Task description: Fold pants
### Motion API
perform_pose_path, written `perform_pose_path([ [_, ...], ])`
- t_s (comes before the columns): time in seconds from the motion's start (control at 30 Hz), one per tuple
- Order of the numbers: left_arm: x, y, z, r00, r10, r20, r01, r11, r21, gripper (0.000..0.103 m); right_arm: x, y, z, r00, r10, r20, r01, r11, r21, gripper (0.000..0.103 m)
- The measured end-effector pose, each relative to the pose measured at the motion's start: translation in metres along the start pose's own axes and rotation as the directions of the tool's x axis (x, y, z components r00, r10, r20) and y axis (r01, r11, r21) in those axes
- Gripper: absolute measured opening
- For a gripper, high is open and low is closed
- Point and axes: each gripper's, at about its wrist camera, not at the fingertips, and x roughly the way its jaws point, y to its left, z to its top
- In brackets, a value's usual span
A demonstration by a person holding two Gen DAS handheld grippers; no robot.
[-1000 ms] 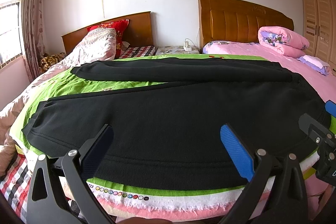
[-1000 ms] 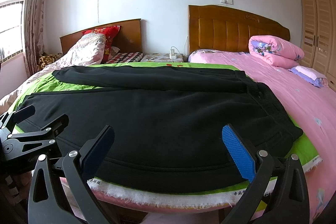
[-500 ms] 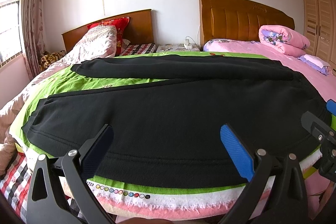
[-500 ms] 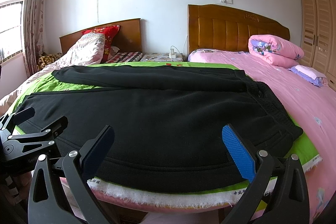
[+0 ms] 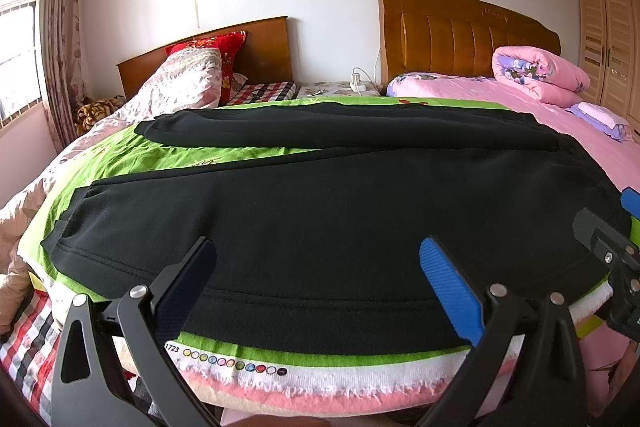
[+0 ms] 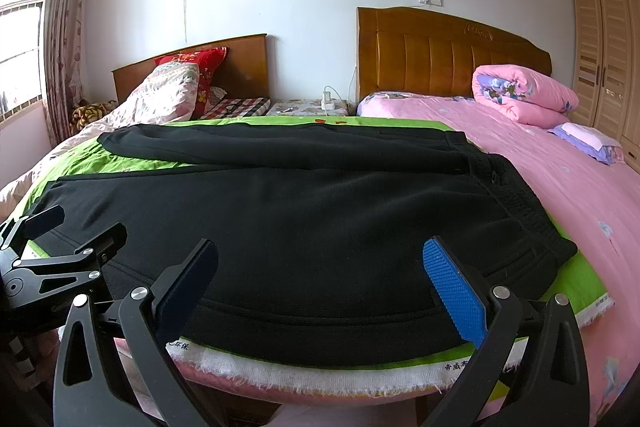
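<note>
The black fleece pants (image 5: pixel 320 223) lay flat, unfolded, on the green cloth (image 5: pixel 168 163) over the bed, just ahead of the left gripper (image 5: pixel 316 279) and right gripper (image 6: pixel 320 279), both spread wide, empty, barely shifted since a second earlier, so folding had not begun.

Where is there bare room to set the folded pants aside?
The pink bedspread right of the black pants is bare up to the rolled pink quilt. A narrow green cloth wedge lies between the legs. The left bed is crowded with a floral quilt.
</note>
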Motion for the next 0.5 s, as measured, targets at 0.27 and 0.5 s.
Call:
perform_pose_path([
  [0.27, -0.006, -0.001, -0.001, 0.999, 0.035, 0.025, -0.036, 0.999, 0.017, 0.102, 0.0, -0.001, -0.001, 1.0, -0.004, 0.001, 0.004, 1.0, 0.001, 0.099],
  [0.5, -0.01, 0.005, 0.008, 0.992, 0.119, 0.031, -0.12, 0.992, 0.033, 0.102, 0.003, -0.017, -0.006, 1.0, -0.017, 0.001, 0.017, 1.0, 0.005, 0.099],
])
